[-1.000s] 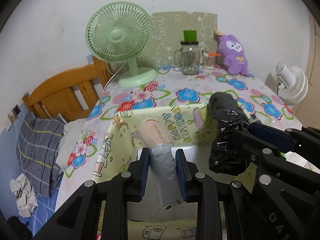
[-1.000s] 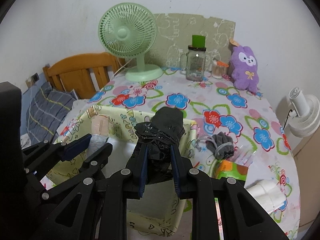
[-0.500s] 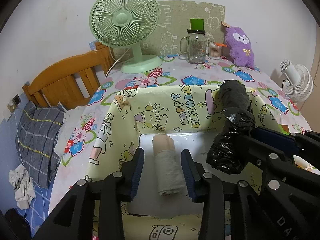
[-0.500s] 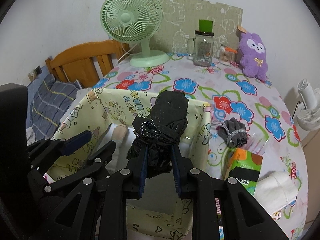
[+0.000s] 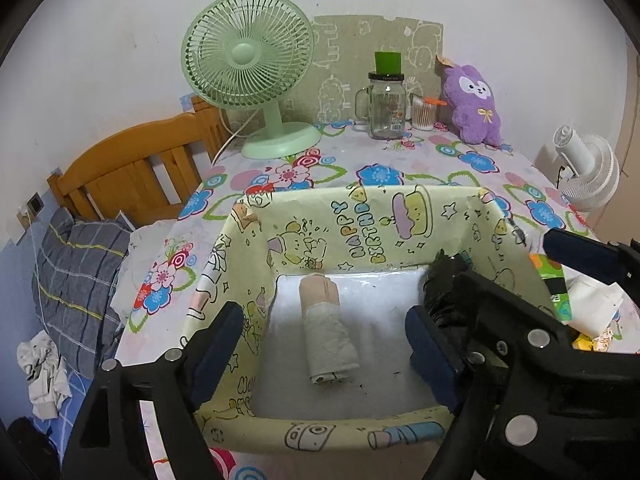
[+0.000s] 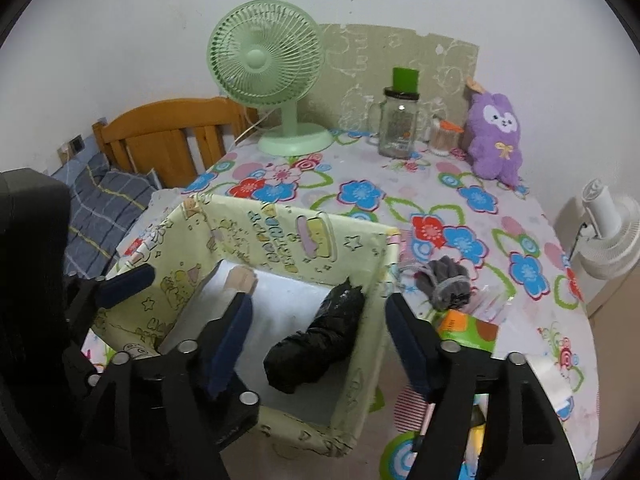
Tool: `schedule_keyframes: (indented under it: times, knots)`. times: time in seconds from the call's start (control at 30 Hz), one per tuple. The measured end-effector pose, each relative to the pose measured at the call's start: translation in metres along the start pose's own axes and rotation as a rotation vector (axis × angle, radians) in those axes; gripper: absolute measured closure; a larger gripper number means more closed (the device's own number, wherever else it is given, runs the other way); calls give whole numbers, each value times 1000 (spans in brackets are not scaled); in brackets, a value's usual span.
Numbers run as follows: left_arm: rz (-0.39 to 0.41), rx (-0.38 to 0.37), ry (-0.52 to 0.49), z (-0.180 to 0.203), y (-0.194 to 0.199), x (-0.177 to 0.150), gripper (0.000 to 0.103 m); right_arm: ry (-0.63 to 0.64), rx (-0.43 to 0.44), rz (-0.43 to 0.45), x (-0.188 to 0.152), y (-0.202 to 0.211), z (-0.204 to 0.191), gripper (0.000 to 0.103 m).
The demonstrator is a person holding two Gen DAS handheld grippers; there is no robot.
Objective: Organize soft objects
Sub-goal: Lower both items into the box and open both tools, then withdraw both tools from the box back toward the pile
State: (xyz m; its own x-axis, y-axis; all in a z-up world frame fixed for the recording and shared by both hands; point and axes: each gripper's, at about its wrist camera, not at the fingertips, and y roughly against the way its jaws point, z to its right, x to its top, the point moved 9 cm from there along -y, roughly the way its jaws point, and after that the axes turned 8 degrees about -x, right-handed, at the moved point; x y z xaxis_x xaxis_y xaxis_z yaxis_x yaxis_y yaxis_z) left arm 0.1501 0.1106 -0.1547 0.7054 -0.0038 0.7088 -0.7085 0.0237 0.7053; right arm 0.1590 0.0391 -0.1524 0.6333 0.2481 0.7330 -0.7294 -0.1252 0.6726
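Observation:
A yellow cartoon-print box (image 5: 360, 216) (image 6: 280, 236) stands on the flowered table. A rolled grey-and-beige cloth (image 5: 326, 328) lies on its white floor; its beige end shows in the right wrist view (image 6: 239, 279). A black wrapped bundle (image 6: 320, 340) lies in the box's right side, partly hidden in the left wrist view (image 5: 448, 280). My left gripper (image 5: 324, 350) is open and empty above the grey roll. My right gripper (image 6: 318, 346) is open and empty above the black bundle. A grey bundle (image 6: 448, 284) lies on the table right of the box.
A green fan (image 5: 256, 68), a glass jar (image 5: 386, 106), a small cup (image 6: 442, 136) and a purple plush (image 6: 496, 136) stand at the table's back. An orange-green carton (image 6: 468, 328) and white tissue (image 5: 592, 308) lie right of the box. A white fan (image 6: 608, 236) stands off the right edge. A bed (image 5: 80, 256) lies left.
My left gripper opened and let the grey roll drop into the box. My right gripper opened and left the black bundle in the box. Both grippers drew back a little.

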Motion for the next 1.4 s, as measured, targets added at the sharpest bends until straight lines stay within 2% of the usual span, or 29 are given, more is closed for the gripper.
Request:
schedule_keyframes:
  times: [0.17, 0.47, 0.87, 1.4]
  knots:
    - [26, -2, -8, 8, 10, 5, 13, -24, -12, 20, 2, 9, 13, 17]
    - [61, -23, -29, 30, 29, 14, 10, -60, -27, 69, 4, 29, 35, 7]
    - [98, -87, -31, 60, 52, 24, 8, -90, -52, 135, 7, 62, 64, 1]
    - [155, -123, -72, 113, 76, 27, 5, -118, -83, 197, 0, 96, 103, 0]
